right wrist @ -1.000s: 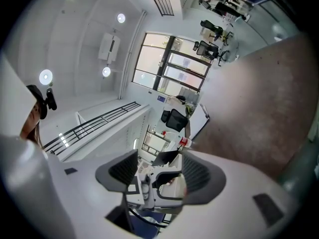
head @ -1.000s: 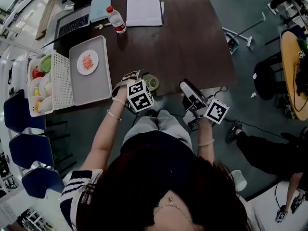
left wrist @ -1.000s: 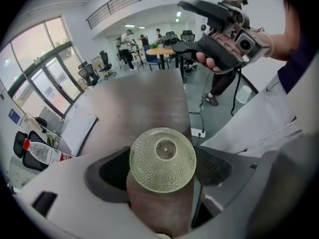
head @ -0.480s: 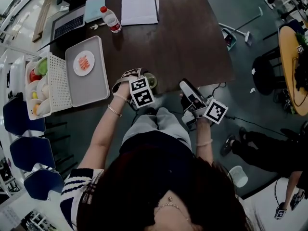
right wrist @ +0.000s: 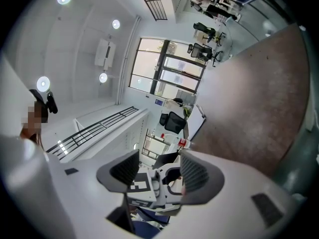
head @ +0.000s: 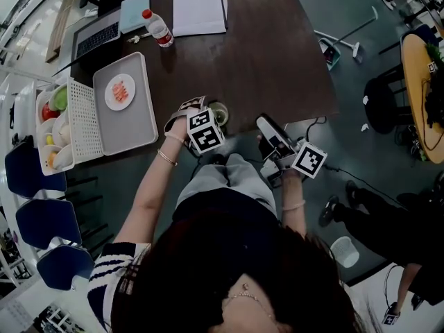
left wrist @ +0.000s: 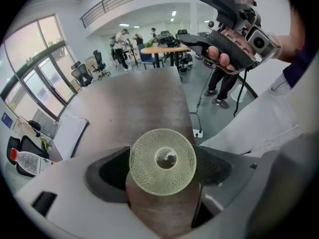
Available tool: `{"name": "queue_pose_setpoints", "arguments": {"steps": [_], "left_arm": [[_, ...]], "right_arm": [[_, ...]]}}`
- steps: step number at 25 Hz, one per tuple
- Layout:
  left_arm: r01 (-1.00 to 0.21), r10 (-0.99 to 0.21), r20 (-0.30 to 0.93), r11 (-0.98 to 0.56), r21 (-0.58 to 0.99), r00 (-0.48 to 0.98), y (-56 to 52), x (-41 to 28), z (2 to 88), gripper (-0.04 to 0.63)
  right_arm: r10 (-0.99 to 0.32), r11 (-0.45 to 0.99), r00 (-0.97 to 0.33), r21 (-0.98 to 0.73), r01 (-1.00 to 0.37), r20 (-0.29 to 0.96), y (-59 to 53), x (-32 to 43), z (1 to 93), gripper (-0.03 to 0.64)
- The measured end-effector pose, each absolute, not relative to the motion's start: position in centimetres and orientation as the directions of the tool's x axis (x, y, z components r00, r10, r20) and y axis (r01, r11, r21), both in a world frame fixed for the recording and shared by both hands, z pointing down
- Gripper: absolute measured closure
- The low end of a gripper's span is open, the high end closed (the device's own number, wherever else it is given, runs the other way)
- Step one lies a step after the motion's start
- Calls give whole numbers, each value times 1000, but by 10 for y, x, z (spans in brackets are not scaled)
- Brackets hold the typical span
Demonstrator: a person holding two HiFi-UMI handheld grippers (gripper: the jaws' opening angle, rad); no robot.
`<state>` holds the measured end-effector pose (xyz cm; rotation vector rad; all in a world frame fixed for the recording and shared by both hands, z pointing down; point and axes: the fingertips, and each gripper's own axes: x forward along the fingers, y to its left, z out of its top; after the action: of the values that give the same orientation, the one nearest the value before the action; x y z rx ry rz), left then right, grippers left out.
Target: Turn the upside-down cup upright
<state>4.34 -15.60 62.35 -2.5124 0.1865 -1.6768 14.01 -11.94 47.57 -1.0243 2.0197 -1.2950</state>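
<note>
A pale green, bumpy cup (left wrist: 162,162) stands upside down near the front edge of the brown table (head: 277,54), base up. My left gripper (left wrist: 162,158) points steeply down over it, and its pads meet the cup's sides, so it is shut on the cup. In the head view the cup (head: 220,113) shows just beyond the left gripper (head: 214,121). My right gripper (head: 262,122) hovers level off the table's front edge, aimed at the left one. The right gripper (right wrist: 159,166) is open; its jaws have just been closing a little, with nothing between them.
A grey tray (head: 139,127) with a plate of food (head: 120,91) lies at the left, beside a white basket (head: 83,116). At the far edge are a bottle (head: 158,28), a laptop (head: 97,37) and papers (head: 199,9). Blue chairs (head: 35,172) stand at the left.
The head view has drifted slightly. Both grippers keep their places at the table's front edge, the left one still at the cup.
</note>
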Motion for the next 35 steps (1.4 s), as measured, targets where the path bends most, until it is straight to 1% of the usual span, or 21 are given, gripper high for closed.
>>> {"name": "queue_pose_setpoints", "arguments": {"steps": [9,12,19,23,31,35], "left_arm": [[-51,-167,891,-986,-160,422,-157,50,621,202],[-81,-177,879,-984,-158,442,-158,51,620,202],[-100,-162,864,-986,-130,477,-156,50,616,202],[-102,-162,866,-986,-129,474,-157,47,613,202],[-114,-174,843,-984,-134,508,-156,48,593,202],[-144,-185,812,-982,-126,553,-153,48,573,202]], "right_arm": [[-826,252,-563,-917,-310,-37,-117,147,475,348],[-825,251,-563,-919,-304,-39,-117,147,475,353],[-825,254,-564,-920,-300,-44,-116,146,476,374],[-822,258,-567,-922,-289,-52,-116,144,474,380],[-813,270,-580,-918,-292,-54,-114,140,471,382],[-810,274,-585,-913,-301,-50,-113,139,469,382]]}}
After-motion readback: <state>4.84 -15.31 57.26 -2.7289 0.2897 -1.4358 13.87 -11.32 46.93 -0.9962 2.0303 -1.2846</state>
